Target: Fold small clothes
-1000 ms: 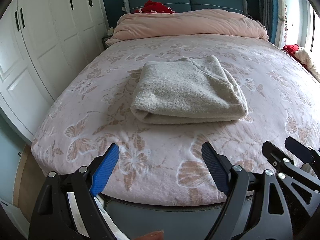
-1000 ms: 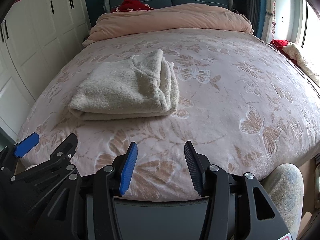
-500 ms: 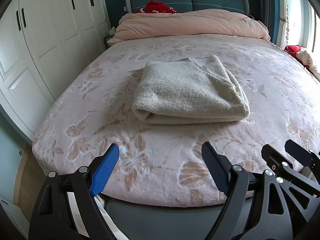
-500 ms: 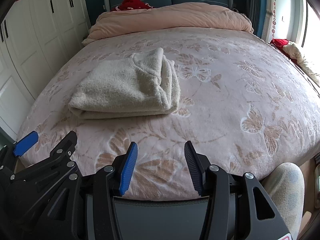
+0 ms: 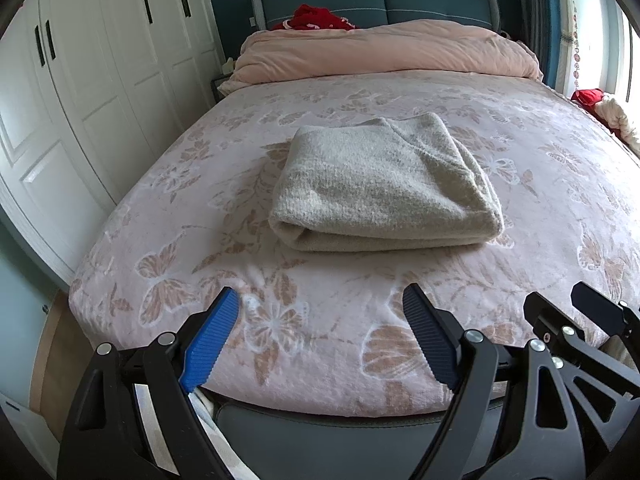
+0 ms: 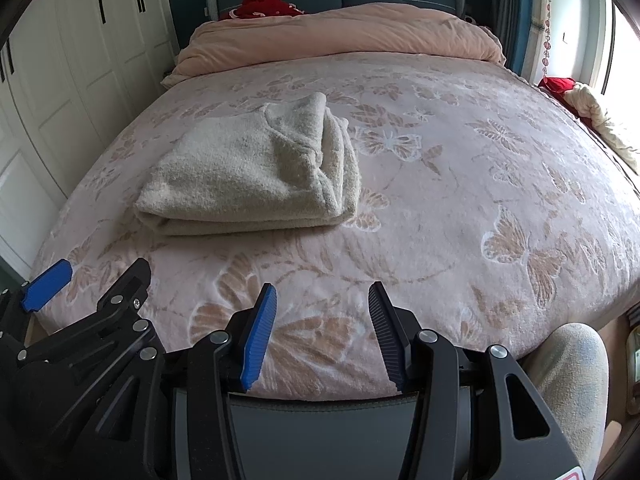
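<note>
A cream knitted garment (image 5: 380,184) lies folded into a thick rectangle on the pink butterfly-patterned bed cover (image 5: 200,240); it also shows in the right wrist view (image 6: 248,176), left of centre. My left gripper (image 5: 320,304) is open and empty, held over the foot edge of the bed, well short of the garment. My right gripper (image 6: 322,300) is open and empty, beside the left one, also at the foot edge. The right gripper shows at the right of the left wrist view (image 5: 576,320), and the left gripper shows at the left of the right wrist view (image 6: 92,276).
A rolled pink duvet (image 5: 384,52) and a red cloth (image 5: 320,20) lie at the headboard. White wardrobe doors (image 5: 80,80) line the left side. More clothes (image 6: 592,112) sit at the right by the window. A leg in light trousers (image 6: 572,372) is at the lower right.
Both grippers have drifted slightly back and left; the view of the bed shifts a little. The garment has not moved and both grippers stay open.
</note>
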Action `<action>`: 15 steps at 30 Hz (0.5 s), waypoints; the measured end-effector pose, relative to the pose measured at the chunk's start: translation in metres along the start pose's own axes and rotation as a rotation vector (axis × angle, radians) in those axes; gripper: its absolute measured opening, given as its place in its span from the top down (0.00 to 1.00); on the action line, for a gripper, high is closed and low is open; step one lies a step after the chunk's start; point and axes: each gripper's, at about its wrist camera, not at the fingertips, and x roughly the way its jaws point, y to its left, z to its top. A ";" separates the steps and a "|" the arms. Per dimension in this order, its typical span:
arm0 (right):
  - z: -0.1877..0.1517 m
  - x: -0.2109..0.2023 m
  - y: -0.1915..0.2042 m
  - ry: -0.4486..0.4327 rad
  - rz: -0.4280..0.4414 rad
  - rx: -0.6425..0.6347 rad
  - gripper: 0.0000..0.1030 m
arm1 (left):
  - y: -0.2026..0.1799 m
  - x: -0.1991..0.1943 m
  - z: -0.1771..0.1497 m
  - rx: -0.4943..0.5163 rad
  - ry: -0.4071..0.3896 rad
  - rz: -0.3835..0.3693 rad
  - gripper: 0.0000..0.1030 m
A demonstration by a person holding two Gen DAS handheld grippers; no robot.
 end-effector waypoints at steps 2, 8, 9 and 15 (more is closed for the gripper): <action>0.000 0.000 0.001 -0.002 -0.001 -0.001 0.53 | 0.001 0.001 0.000 -0.008 0.006 0.000 0.21; 0.000 -0.001 0.002 -0.002 -0.003 0.000 0.53 | 0.002 0.002 -0.001 -0.013 0.009 0.002 0.21; 0.000 -0.001 0.002 -0.002 -0.004 0.001 0.53 | 0.001 0.002 -0.001 -0.012 0.008 0.001 0.21; 0.000 -0.001 0.003 -0.001 -0.008 0.003 0.54 | 0.000 0.002 -0.001 -0.009 0.008 0.004 0.21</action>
